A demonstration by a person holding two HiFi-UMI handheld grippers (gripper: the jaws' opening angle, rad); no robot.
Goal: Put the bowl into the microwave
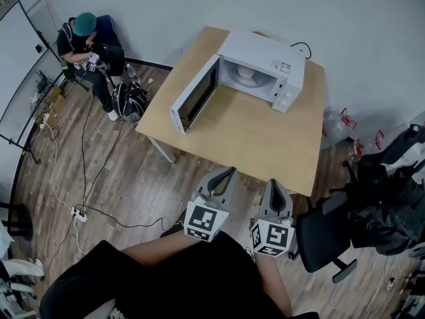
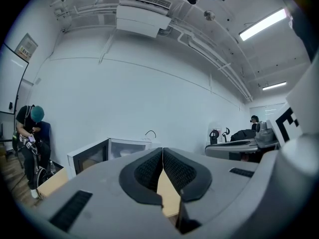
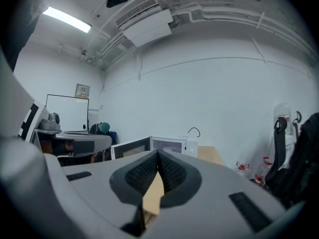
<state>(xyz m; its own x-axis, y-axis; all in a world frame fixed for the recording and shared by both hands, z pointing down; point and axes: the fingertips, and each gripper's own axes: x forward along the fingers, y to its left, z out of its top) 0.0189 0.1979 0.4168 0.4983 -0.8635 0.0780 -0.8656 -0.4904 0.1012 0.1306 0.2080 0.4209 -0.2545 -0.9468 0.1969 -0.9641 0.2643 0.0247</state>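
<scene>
A white microwave [image 1: 262,68] stands at the far end of the wooden table [image 1: 252,138], its door [image 1: 194,95] swung wide open to the left. A white bowl [image 1: 244,74] sits inside the cavity. My left gripper [image 1: 224,173] and right gripper [image 1: 277,187] hover side by side off the table's near edge, both shut with nothing between the pads. In the left gripper view the left gripper [image 2: 162,151] points over the table toward the microwave [image 2: 107,154]. In the right gripper view the right gripper [image 3: 158,154] faces the microwave [image 3: 167,145] too.
A seated person [image 1: 85,38] is at the back left, with a bag [image 1: 129,102] beside them. Cables and a power strip [image 1: 80,213] lie on the floor at left. A black office chair [image 1: 325,234] stands right of my right gripper, with bottles [image 1: 345,121] behind it.
</scene>
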